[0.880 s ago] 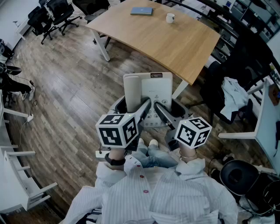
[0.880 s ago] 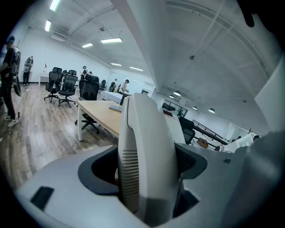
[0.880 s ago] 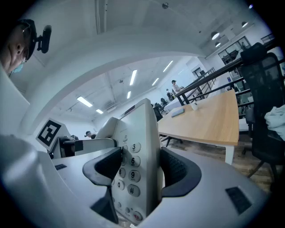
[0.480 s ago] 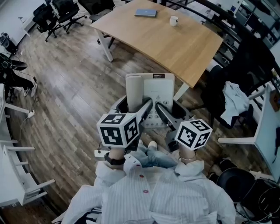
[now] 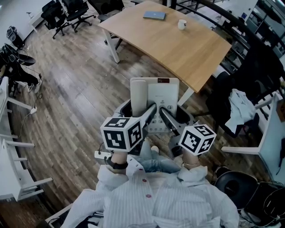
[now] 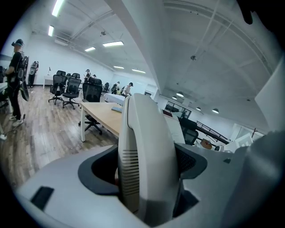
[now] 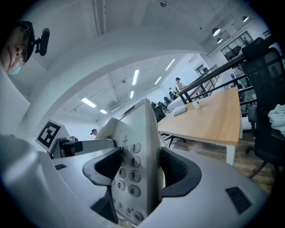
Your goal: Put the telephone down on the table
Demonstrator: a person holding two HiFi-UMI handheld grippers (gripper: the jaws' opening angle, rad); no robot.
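Left gripper: my fingers are clamped on the telephone, handset side.
Right gripper: my fingers are clamped on its keypad side.
Telephone: mid-frame, held in the air, below the counter at upper frame.

Telephone between left hand-held gripper and right hand-held gripper; table beyond

A light wooden table with white legs stands on the grey-brown wood-plank floor, filling the head view around 12 to 1 o'clock. On its top lie a flat grey-blue notebook at the far edge, at 12 o'clock, and a small white mug near it toward 1 o'clock, not touching it. Black wheeled office chairs stand on the floor at 11 o'clock.
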